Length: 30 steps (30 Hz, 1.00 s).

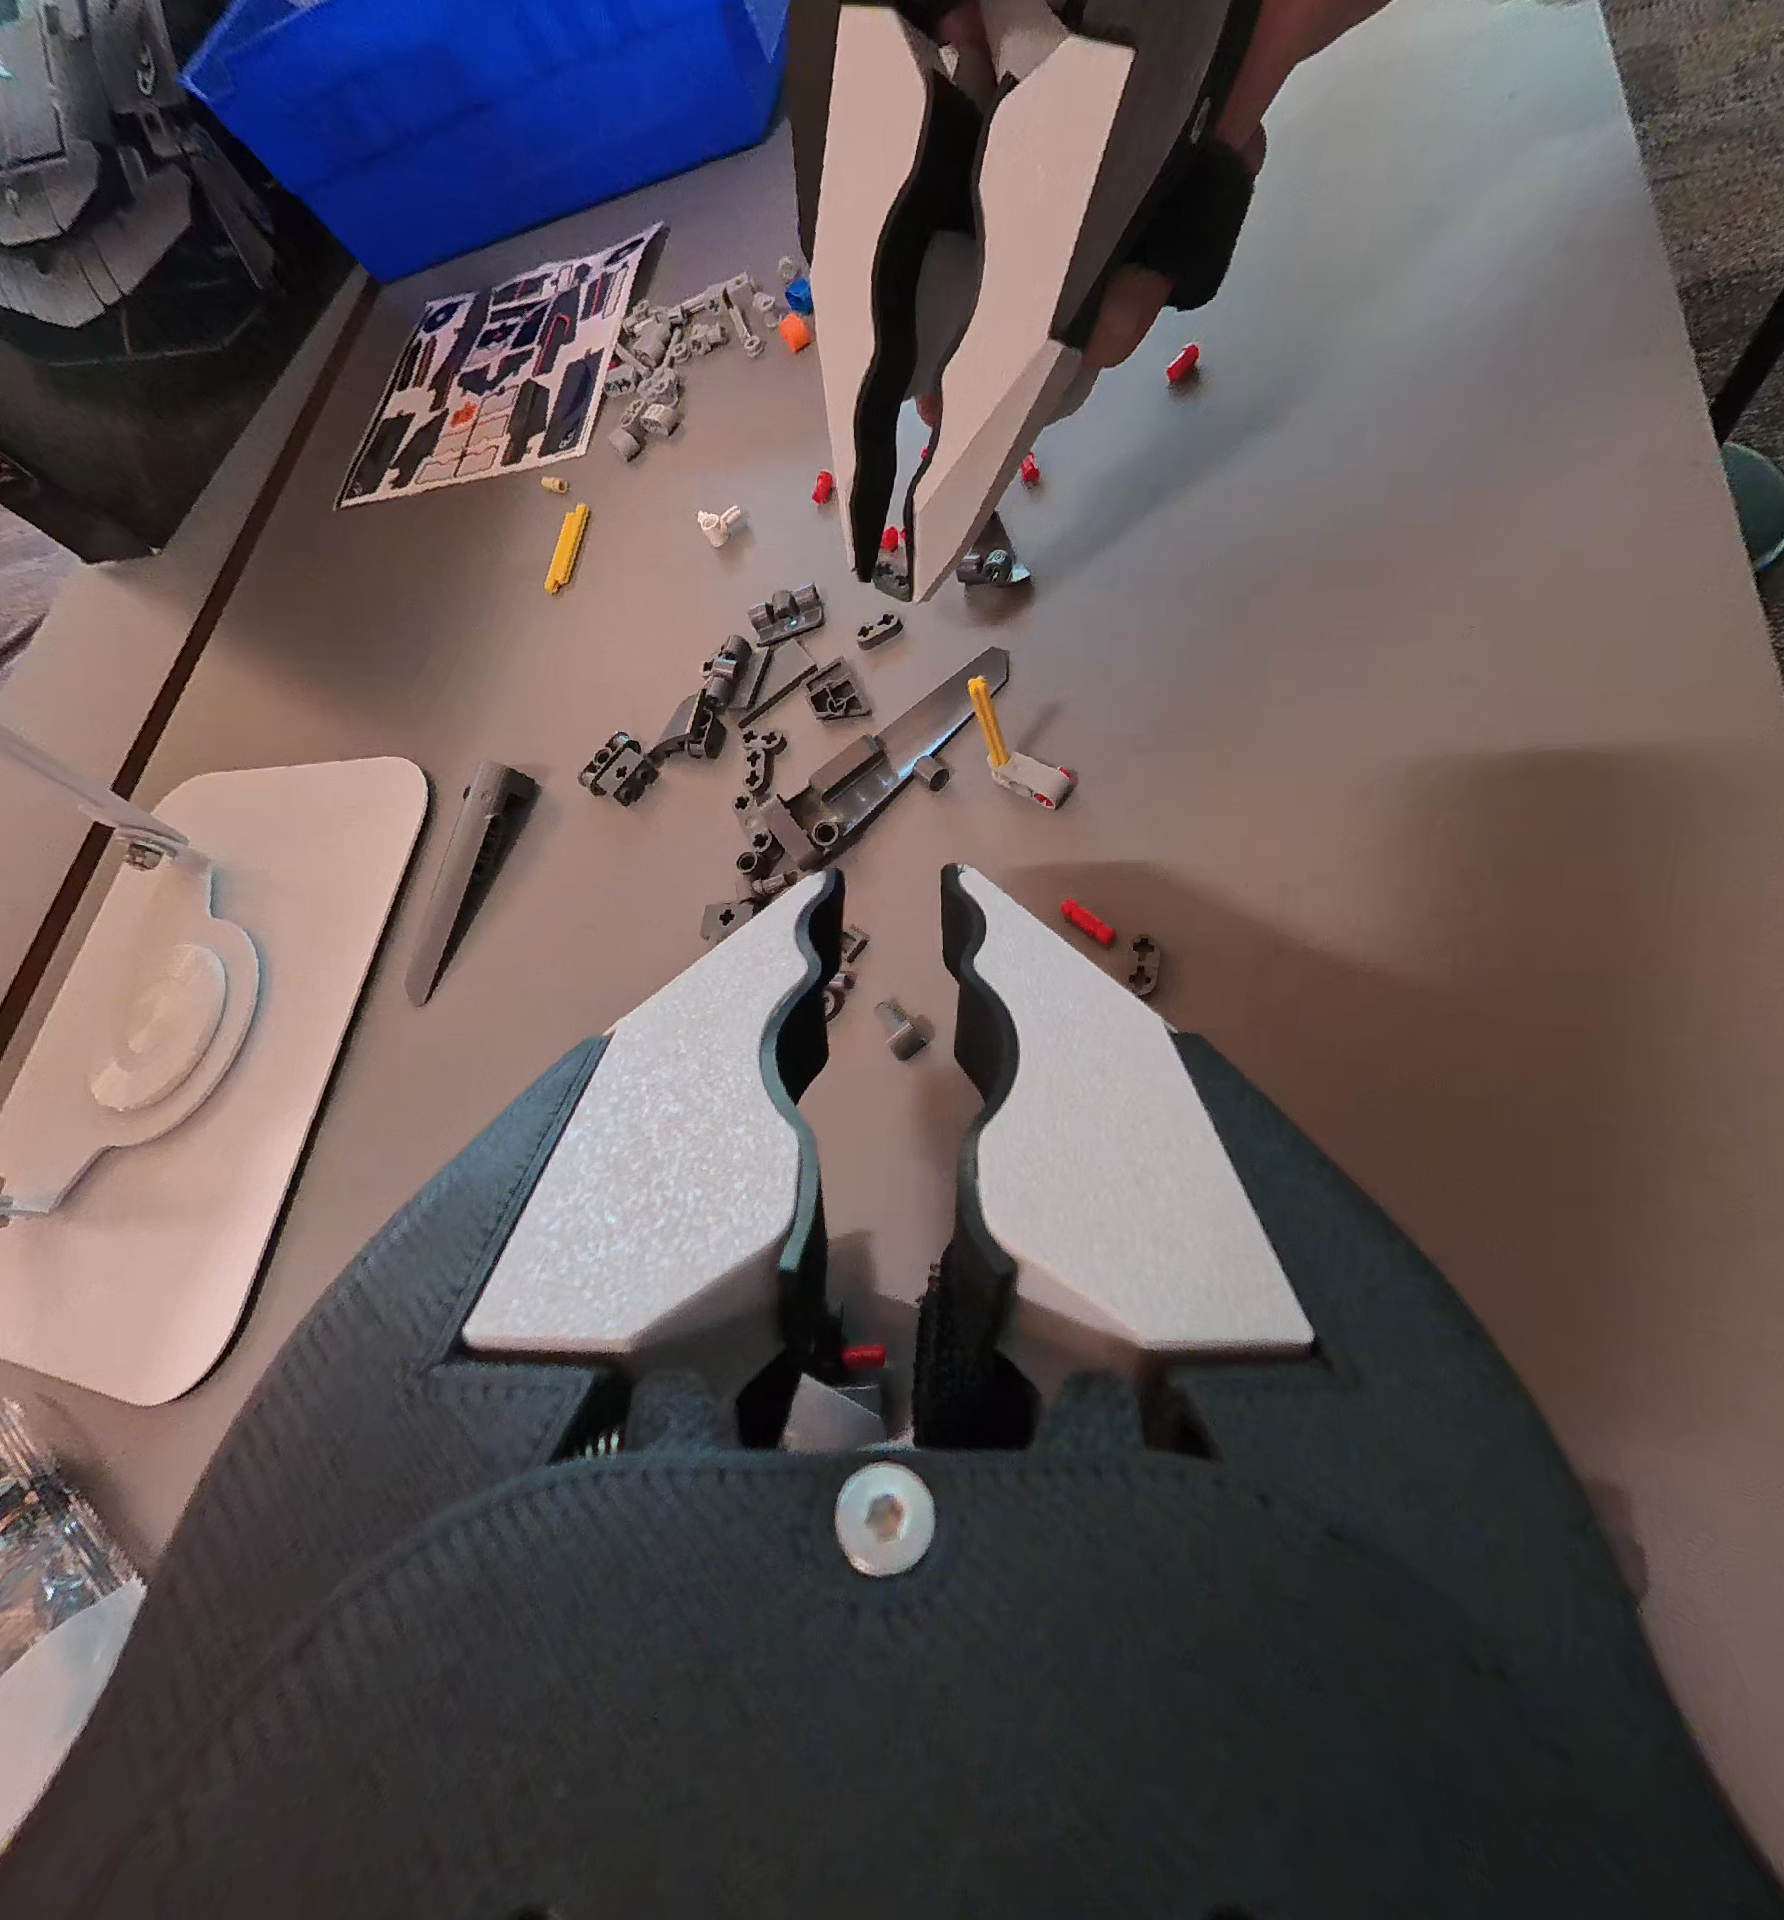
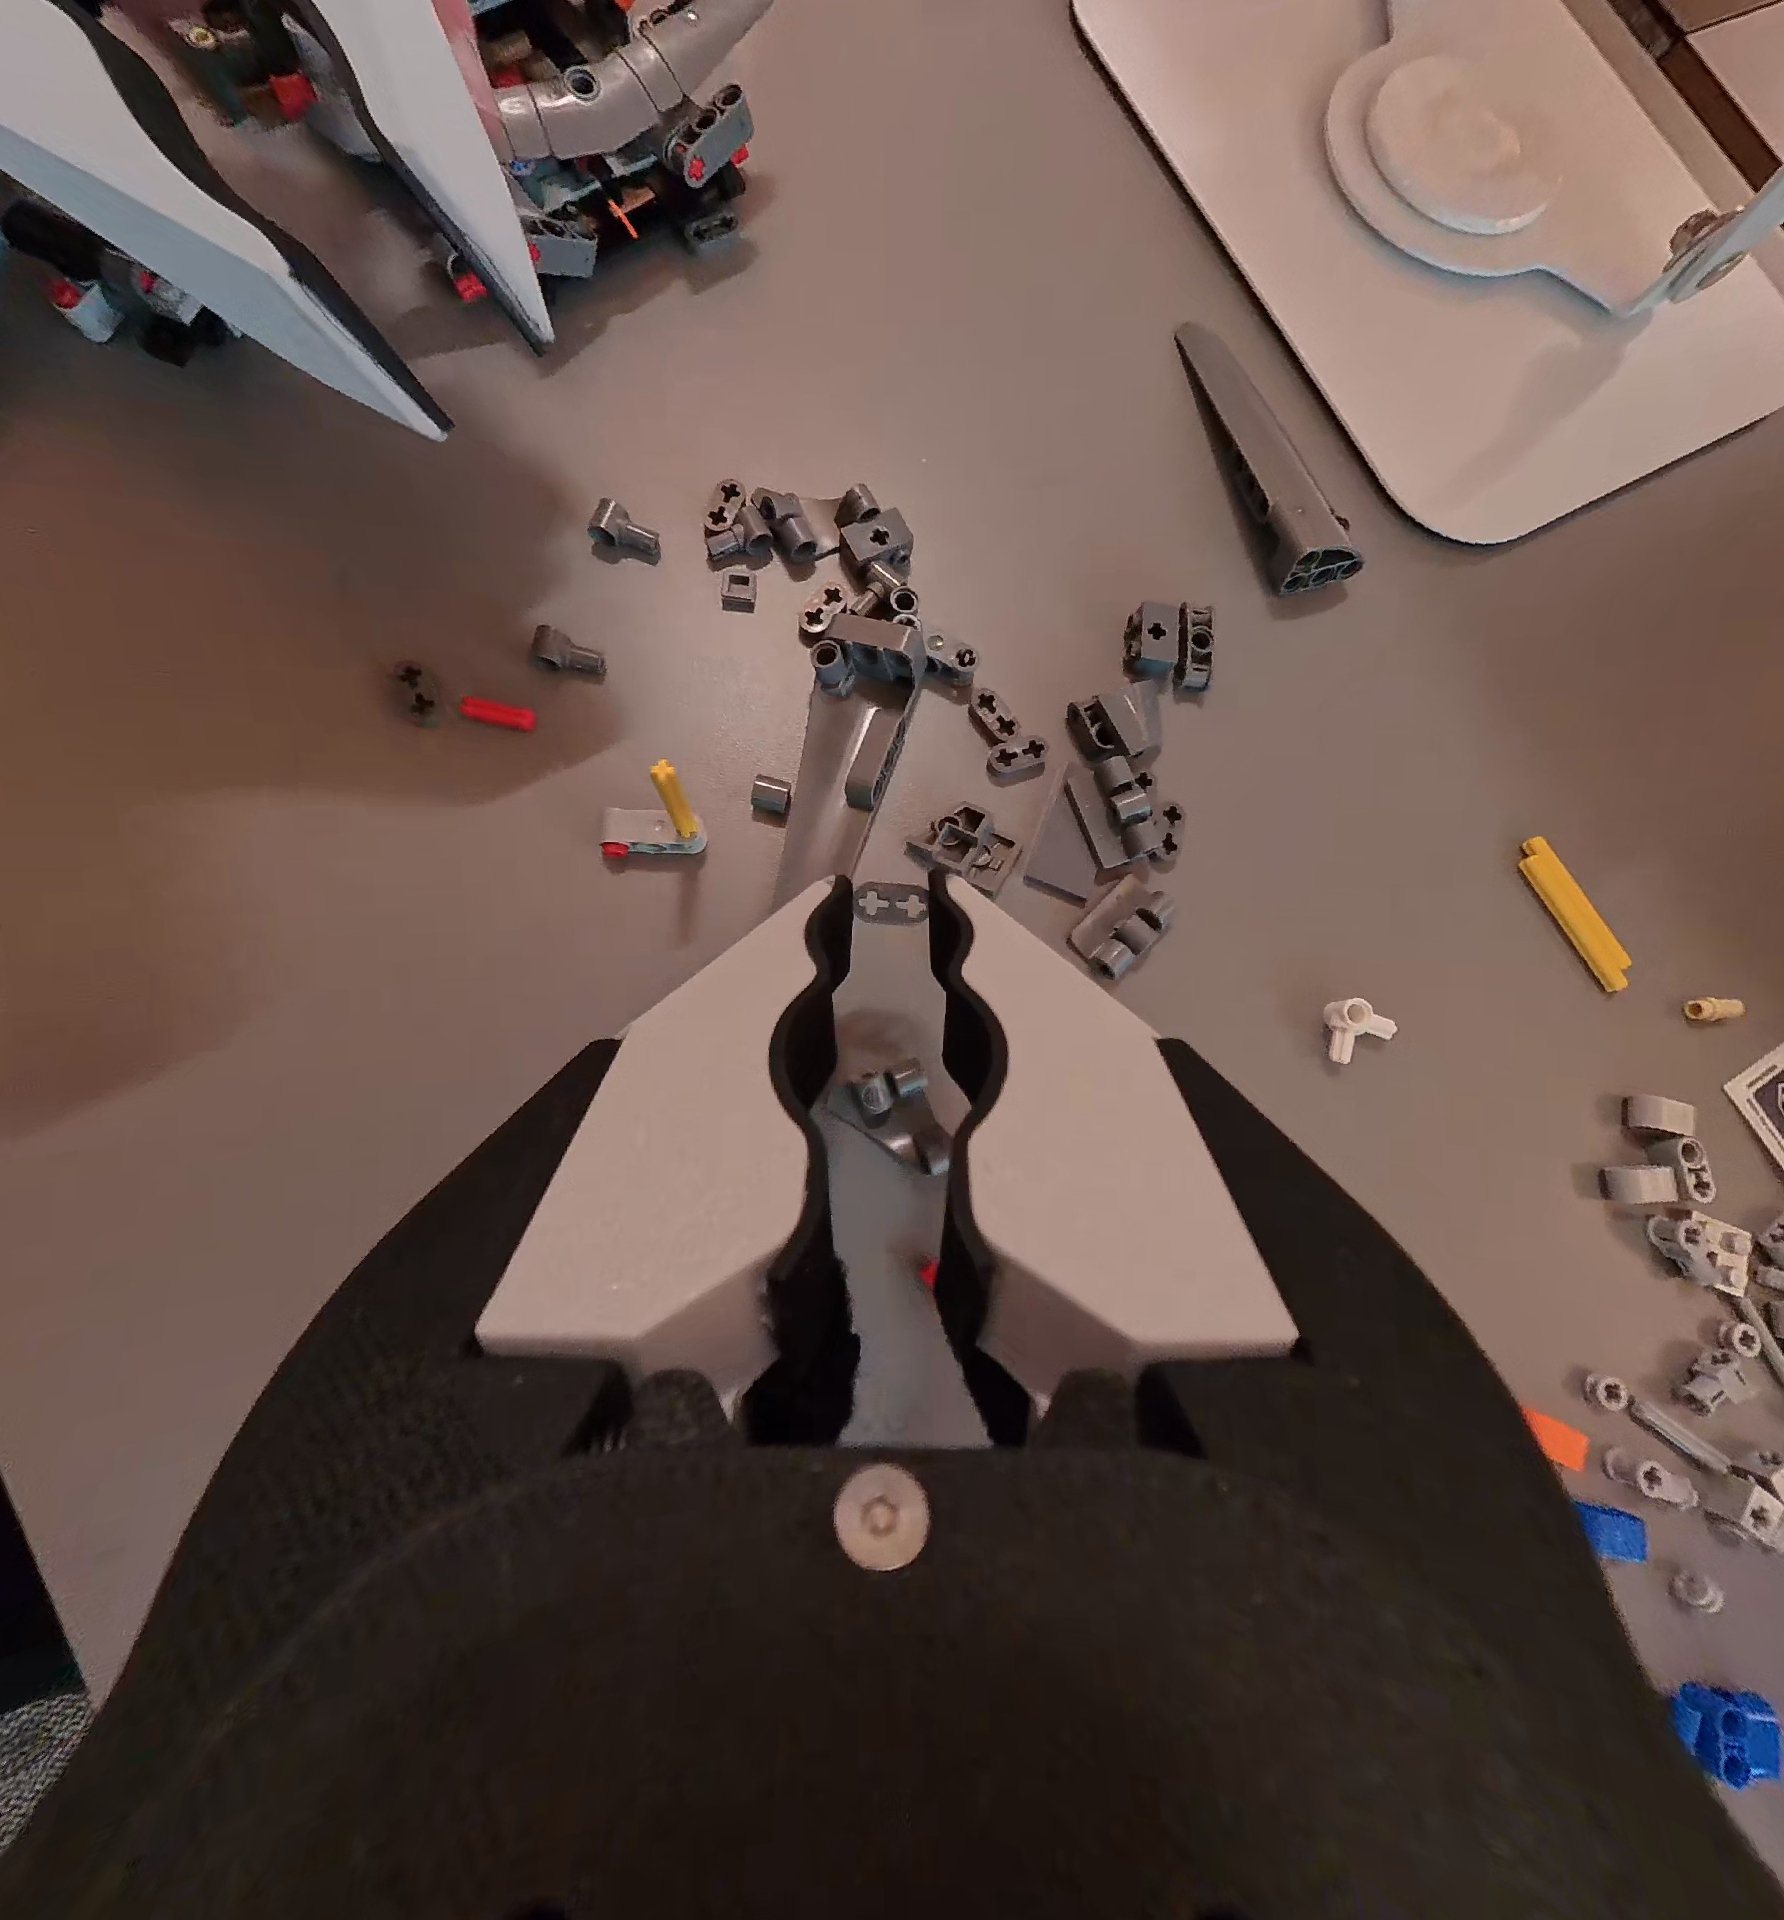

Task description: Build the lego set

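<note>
My right gripper (image 2: 890, 891) is shut on a small grey two-hole link (image 2: 893, 902), pinched flat between its fingertips. The left wrist view shows it (image 1: 893, 582) low over the grey table (image 1: 1387, 623), at the far end of a scatter of dark grey parts (image 1: 763, 727). My left gripper (image 1: 893, 881) is open and empty, near the scatter's near end. A small grey connector (image 1: 903, 1029) lies on the table below its fingers, untouched. In the right wrist view the left gripper (image 2: 493, 384) stands open at the top left. A long dark grey blade panel (image 1: 898, 748) lies between the two grippers.
A yellow axle in a light grey link (image 1: 1013, 743), a red pin (image 1: 1087, 922) and a tapered grey panel (image 1: 472, 873) lie nearby. A white stand base (image 1: 192, 1039) is left, a sticker sheet (image 1: 514, 364) and blue bin (image 1: 503, 114) beyond. A part-built model (image 2: 607, 135) stands behind the left gripper. The grippers' ends are close to 11 cm from one another. About 6 cm separates my left fingertips from the small grey connector (image 1: 903, 1029). The right camera catches it too, in the right wrist view (image 2: 624, 538).
</note>
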Each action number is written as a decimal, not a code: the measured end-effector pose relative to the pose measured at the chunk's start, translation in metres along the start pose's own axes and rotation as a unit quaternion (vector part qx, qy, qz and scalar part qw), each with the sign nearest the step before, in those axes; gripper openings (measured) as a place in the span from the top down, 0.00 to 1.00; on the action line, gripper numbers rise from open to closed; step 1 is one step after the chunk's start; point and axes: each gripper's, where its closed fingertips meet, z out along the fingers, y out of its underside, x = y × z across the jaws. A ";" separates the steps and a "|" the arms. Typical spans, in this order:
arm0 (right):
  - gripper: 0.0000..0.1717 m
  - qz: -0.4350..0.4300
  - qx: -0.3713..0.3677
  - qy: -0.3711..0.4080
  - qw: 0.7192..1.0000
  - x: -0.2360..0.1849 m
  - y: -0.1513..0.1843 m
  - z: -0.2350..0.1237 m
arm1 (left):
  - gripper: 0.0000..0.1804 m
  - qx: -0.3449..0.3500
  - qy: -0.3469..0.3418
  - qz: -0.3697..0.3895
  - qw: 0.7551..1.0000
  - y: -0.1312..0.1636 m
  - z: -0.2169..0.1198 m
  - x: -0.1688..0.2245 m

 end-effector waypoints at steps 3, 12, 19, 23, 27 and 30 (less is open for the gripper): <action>0.93 -0.001 0.003 0.000 1.000 -0.003 -0.002 -0.002 | 0.91 0.000 0.004 0.005 1.000 0.000 0.002 0.004; 0.93 -0.004 0.018 0.004 1.000 -0.016 -0.011 -0.010 | 0.91 0.000 0.002 0.026 1.000 -0.003 0.003 0.010; 0.93 -0.001 0.027 0.003 1.000 -0.026 -0.014 -0.012 | 0.92 -0.002 0.003 0.045 0.999 -0.003 0.005 0.018; 0.93 0.000 0.028 0.003 1.000 -0.031 -0.014 -0.012 | 0.92 -0.005 -0.007 0.056 0.998 -0.003 0.005 0.017; 0.93 0.001 0.031 0.003 1.000 -0.034 -0.014 -0.014 | 0.92 -0.005 -0.013 0.057 0.998 -0.003 0.001 0.015; 0.93 0.000 0.028 0.003 1.000 -0.038 -0.012 -0.014 | 0.92 -0.006 -0.013 0.057 0.998 -0.001 0.001 0.015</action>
